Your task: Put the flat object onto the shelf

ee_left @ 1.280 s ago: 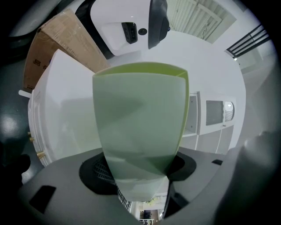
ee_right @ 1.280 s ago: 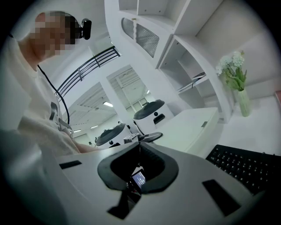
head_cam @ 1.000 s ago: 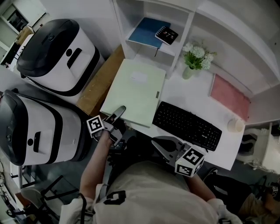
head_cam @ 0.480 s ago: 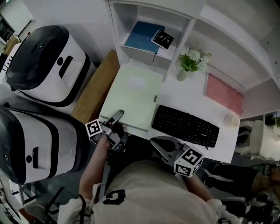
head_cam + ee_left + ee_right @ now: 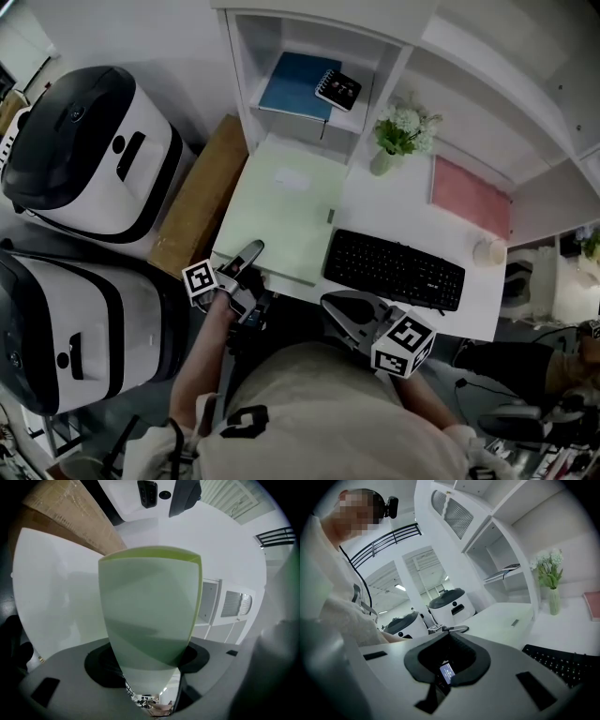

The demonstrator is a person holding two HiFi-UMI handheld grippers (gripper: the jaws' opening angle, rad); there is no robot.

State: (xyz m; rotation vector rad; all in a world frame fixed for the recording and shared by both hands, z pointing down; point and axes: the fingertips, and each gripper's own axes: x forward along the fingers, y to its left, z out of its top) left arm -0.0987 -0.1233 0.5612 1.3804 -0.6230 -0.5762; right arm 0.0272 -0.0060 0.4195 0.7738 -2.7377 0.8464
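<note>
White counter (image 5: 377, 204) has a pale green folder (image 5: 286, 211), black keyboard (image 5: 394, 270), vase of flowers (image 5: 392, 142) and pink folder (image 5: 471, 197) on it. The shelf (image 5: 392, 80) holds a blue book (image 5: 292, 84) with a black spiral notebook (image 5: 338, 90) overlapping it.

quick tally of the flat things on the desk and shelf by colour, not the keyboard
green folder: 1
blue book: 1
black notepad: 1
pink pad: 1
total: 4
</note>
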